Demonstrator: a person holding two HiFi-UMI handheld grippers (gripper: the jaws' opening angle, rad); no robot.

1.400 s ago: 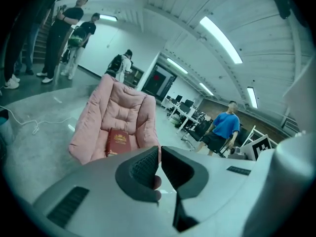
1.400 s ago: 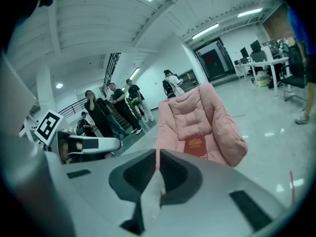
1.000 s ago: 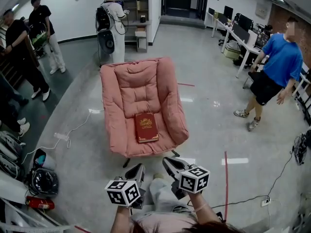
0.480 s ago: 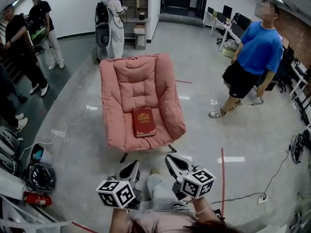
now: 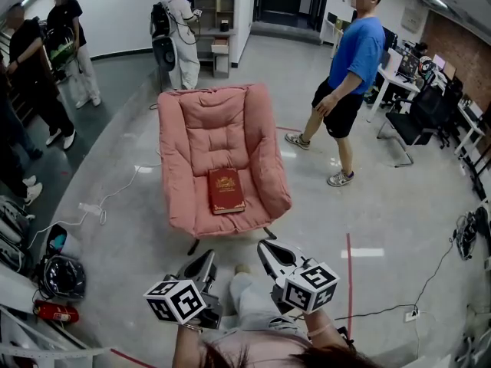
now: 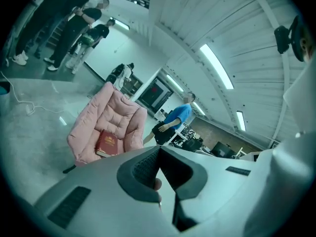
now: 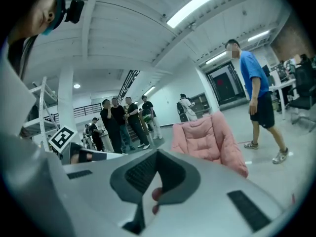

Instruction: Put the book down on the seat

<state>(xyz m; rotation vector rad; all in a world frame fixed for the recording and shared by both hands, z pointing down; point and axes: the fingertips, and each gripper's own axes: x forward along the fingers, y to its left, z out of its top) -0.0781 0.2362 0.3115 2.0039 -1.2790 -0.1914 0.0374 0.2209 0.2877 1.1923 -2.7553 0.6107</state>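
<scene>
Book: a flat red hardback with gold stamping, lying on the seat cushion of the armchair. Nearest, the left tool and right tool, grey plastic with ribbed dark pads, each have their jaws pressed together and grip nothing, well apart from the chair. Beyond them is glossy grey floor, then the puffy, quilted pink armchair. Farther off stands a person in a blue shirt.

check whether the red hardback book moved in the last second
No. The red hardback book sits on the same front-centre spot of the pink cushioned chair's seat.
</scene>
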